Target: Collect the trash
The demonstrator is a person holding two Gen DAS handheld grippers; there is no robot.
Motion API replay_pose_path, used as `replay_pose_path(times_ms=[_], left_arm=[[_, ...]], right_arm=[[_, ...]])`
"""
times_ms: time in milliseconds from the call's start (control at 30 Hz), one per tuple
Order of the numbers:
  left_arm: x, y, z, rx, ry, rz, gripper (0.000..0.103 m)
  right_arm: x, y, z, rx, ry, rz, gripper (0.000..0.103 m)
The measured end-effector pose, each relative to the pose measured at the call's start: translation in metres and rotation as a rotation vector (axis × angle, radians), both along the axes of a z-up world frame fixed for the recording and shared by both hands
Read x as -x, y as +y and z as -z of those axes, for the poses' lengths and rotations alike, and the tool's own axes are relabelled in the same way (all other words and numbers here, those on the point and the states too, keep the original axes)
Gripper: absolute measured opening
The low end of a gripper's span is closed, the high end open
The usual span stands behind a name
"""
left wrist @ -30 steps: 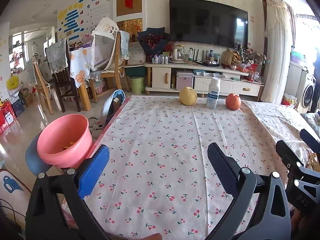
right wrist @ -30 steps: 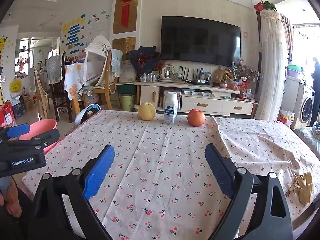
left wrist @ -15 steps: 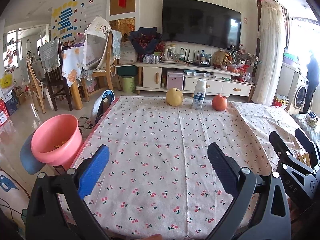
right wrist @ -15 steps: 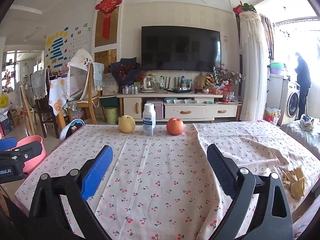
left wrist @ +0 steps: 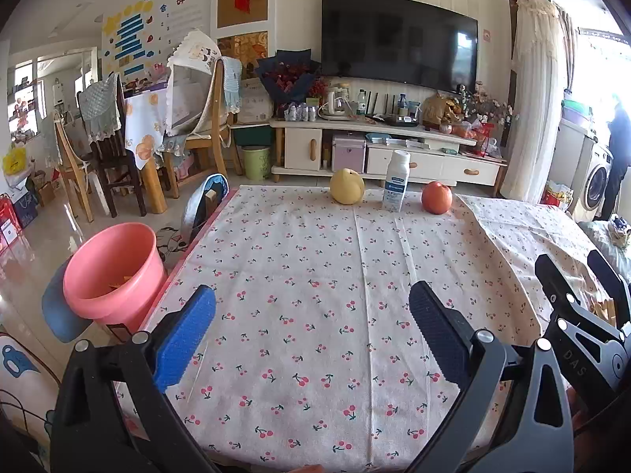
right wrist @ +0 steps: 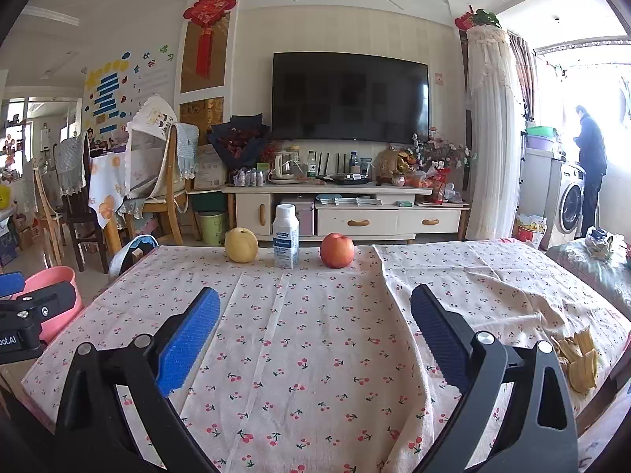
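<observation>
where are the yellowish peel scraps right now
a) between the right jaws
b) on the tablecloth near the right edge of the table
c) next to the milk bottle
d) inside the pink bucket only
b: the right wrist view shows the peel scraps lying on the tablecloth at the table's right edge, outside the open right gripper.

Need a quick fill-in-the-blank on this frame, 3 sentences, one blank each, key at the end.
1. The white bottle stands between the yellow pear and the red ____.
2. The pink bucket sits off the table's ____ edge.
3. The yellow peel scraps lie on the cloth nearest the ____ tool, and both the left tool and the right tool are open.

Missing words: apple; left; right
</observation>
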State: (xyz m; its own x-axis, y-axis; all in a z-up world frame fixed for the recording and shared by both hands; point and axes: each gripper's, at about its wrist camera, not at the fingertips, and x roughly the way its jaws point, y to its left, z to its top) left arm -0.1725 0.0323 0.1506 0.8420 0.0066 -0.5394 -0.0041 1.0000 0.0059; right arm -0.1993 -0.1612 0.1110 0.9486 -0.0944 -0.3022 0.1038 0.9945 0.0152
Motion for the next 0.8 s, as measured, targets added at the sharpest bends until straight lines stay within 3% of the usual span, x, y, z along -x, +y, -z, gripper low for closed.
replay_pose_path(times_ms=[800], left_arm=[[-0.0014, 0.0004, 0.0012, 0.003, -0.043, 0.005, 0.099]], right_arm=[[-0.0058, 0.0016, 0.006, 0.014, 0.006, -0.002, 0.097]])
